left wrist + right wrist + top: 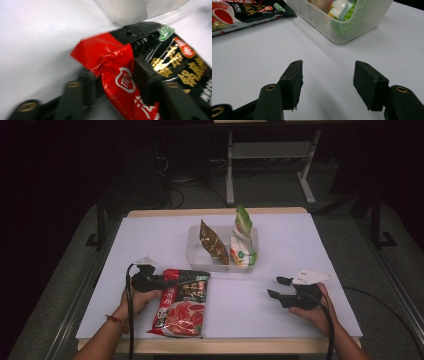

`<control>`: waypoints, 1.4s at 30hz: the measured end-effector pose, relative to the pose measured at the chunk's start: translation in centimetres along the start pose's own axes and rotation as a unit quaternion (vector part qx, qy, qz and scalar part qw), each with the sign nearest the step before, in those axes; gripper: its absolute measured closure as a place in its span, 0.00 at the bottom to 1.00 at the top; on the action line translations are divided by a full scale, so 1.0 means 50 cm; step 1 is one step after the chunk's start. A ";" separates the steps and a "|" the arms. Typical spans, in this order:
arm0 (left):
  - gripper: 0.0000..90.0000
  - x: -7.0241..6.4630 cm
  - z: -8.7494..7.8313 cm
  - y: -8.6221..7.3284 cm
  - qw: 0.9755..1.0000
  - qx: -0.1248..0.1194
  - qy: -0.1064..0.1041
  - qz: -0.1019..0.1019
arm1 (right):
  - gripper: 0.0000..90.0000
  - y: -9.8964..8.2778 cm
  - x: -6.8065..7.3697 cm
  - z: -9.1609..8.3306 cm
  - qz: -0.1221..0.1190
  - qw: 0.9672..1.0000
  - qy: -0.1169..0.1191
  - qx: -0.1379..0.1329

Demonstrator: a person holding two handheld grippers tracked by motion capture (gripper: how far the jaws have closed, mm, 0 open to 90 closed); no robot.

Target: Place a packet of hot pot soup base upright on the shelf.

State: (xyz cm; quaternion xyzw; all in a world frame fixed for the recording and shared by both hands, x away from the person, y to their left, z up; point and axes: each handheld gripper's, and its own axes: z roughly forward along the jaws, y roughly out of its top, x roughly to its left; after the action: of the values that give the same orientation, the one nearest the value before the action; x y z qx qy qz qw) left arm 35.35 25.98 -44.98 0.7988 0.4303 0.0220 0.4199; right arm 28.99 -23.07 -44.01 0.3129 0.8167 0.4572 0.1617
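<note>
A red and black food packet (pixel 182 302) lies flat on the white table, near the front left. My left gripper (pixel 162 281) reaches in from the left and is shut on the packet's upper left corner. In the left gripper view the packet (pixel 120 62) is crumpled between the two black jaws of the left gripper (pixel 115 75). My right gripper (pixel 275 287) rests low at the front right, open, with only bare table between its jaws (pixel 328 77). The packet's top edge (pixel 249 12) lies far left in the right gripper view.
A clear plastic bin (pixel 195 255) stands at mid-table just beyond the packet, holding an upright brown pouch (pixel 212 242) and a green and white pouch (pixel 242 240). The same bin (pixel 352 32) sits ahead of the right gripper. White table (pixel 300 245) spreads to the right.
</note>
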 end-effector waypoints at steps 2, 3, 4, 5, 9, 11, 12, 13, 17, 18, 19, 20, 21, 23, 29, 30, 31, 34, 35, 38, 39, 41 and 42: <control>0.76 0.000 -0.004 0.000 1.000 -0.005 -0.003 0.001 | 0.44 -0.001 -0.001 0.001 0.005 1.000 0.001 0.001; 0.79 0.001 -0.006 0.000 1.000 -0.007 -0.005 0.002 | 0.44 -0.002 -0.002 0.002 0.009 1.000 0.003 0.001; 0.82 0.001 -0.009 -0.001 1.000 -0.011 -0.007 0.000 | 0.44 -0.002 -0.003 0.003 0.013 1.000 0.004 0.001; 0.84 0.001 -0.012 -0.001 1.000 -0.014 -0.010 0.000 | 0.44 -0.002 -0.003 0.005 0.017 1.000 0.006 0.001; 0.90 -0.005 -0.027 -0.001 0.999 -0.027 -0.011 0.013 | 0.44 -0.001 0.004 0.013 0.009 1.000 0.007 0.009; 0.90 -0.009 -0.037 -0.002 0.999 -0.034 -0.009 0.016 | 0.43 -0.002 0.005 0.014 0.005 1.000 0.008 0.012; 0.90 -0.013 -0.042 -0.003 0.999 -0.039 -0.008 0.017 | 0.43 -0.003 0.004 0.013 0.006 1.000 0.008 0.011; 0.91 -0.016 -0.048 -0.004 0.999 -0.045 -0.006 0.018 | 0.43 -0.004 0.003 0.011 0.008 1.000 0.006 0.012; 0.92 -0.035 -0.076 -0.001 0.997 -0.068 0.000 0.032 | 0.43 -0.006 -0.006 0.002 0.022 1.000 0.000 0.001; 0.92 -0.041 -0.084 0.001 0.996 -0.077 0.000 0.038 | 0.43 -0.007 -0.009 0.001 0.025 1.000 -0.001 -0.001; 0.92 -0.048 -0.091 0.002 0.995 -0.088 -0.001 0.040 | 0.43 -0.008 -0.011 0.000 0.030 1.000 0.000 -0.003; 0.92 -0.053 -0.097 0.003 0.994 -0.098 -0.001 0.042 | 0.43 -0.009 -0.013 -0.001 0.031 1.000 0.000 -0.003; 0.92 -0.059 -0.101 0.004 0.993 -0.105 0.002 0.047 | 0.43 -0.010 -0.014 -0.001 0.031 1.000 0.000 -0.002; 0.93 -0.065 -0.108 0.005 0.992 -0.115 0.006 0.052 | 0.43 -0.011 -0.013 0.000 0.031 1.000 0.000 -0.001; 0.94 -0.077 -0.138 0.011 0.988 -0.149 0.002 0.050 | 0.42 -0.010 -0.013 -0.002 0.028 1.000 -0.002 -0.004; 0.94 -0.081 -0.145 0.012 0.986 -0.158 -0.002 0.046 | 0.42 -0.010 -0.013 -0.003 0.031 1.000 -0.002 -0.005; 0.95 -0.087 -0.153 0.015 0.985 -0.165 -0.001 0.047 | 0.41 -0.010 -0.014 -0.004 0.033 0.999 -0.003 -0.006; 0.96 -0.098 -0.169 0.022 0.982 -0.182 -0.004 0.051 | 0.41 -0.011 -0.017 -0.006 0.041 0.999 -0.007 -0.008; 0.96 -0.102 -0.174 0.024 0.981 -0.185 -0.002 0.053 | 0.41 -0.011 -0.018 -0.006 0.041 0.999 -0.008 -0.007; 0.97 -0.111 -0.183 0.028 0.979 -0.195 -0.006 0.055 | 0.41 -0.012 -0.018 -0.006 0.040 0.999 -0.008 -0.007; 0.97 -0.115 -0.185 0.029 0.979 -0.196 -0.007 0.056 | 0.41 -0.012 -0.018 -0.006 0.041 0.999 -0.007 -0.007; 0.97 -0.123 -0.189 0.032 0.977 -0.203 -0.008 0.060 | 0.41 -0.012 -0.020 -0.006 0.042 0.999 -0.008 -0.010; 0.97 -0.127 -0.191 0.035 0.977 -0.204 -0.008 0.061 | 0.40 -0.012 -0.021 -0.007 0.044 0.999 -0.008 -0.011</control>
State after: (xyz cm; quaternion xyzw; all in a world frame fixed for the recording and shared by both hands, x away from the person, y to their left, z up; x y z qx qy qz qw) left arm 28.75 27.24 -35.56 0.7211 0.3638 0.1289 0.5753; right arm 29.35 -24.22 -44.36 0.3506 0.7956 0.4702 0.1516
